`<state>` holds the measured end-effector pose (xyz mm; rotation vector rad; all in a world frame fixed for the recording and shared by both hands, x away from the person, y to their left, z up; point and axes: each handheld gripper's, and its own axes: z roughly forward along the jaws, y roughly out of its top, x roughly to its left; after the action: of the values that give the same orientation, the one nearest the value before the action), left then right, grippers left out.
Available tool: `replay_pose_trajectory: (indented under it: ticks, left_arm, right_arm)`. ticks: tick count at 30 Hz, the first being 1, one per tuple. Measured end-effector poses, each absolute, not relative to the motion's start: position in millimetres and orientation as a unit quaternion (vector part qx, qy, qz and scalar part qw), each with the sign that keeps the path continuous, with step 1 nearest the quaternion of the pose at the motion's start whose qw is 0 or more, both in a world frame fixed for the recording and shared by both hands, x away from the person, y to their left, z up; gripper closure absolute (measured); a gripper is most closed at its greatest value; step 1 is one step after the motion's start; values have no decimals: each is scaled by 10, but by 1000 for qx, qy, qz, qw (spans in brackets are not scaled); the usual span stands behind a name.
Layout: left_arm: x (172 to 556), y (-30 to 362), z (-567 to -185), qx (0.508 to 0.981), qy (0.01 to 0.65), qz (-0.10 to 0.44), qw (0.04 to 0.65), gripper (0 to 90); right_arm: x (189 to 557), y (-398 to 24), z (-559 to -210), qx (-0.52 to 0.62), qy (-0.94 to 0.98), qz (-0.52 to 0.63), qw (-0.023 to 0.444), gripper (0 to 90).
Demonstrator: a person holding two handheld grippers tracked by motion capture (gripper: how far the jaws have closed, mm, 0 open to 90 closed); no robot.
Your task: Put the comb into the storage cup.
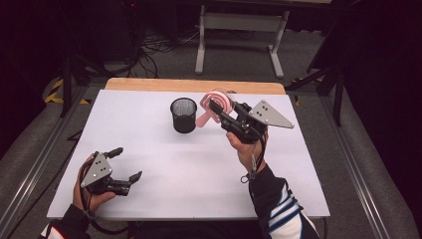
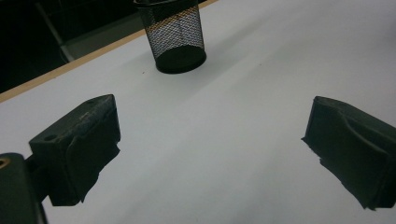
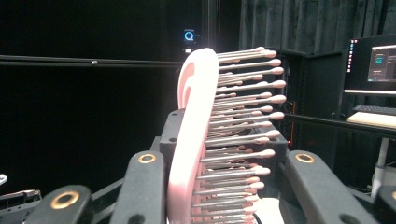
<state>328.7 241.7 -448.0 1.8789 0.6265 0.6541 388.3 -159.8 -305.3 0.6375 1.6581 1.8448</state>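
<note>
Right gripper is clamped on the pink hairbrush, holding it up off the table just right of the mesh cup; in the right gripper view the brush's bristle pins jut sideways between the black jaws. Left gripper rests low at the near left corner, jaws spread wide, nothing between them. Smooth white tabletop, wooden strip along the far edge, bare board all around the round black wire cup. Dark curtained room beyond.
</note>
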Motion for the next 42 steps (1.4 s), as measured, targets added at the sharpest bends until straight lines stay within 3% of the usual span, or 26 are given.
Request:
replay_pose_trajectory:
  ticks: [42]
  left_arm:
    - [3280,2391,-4483,782,254,265,503,47]
  right_arm:
    - [4222,-1353,-2899,244,620,679,307,641]
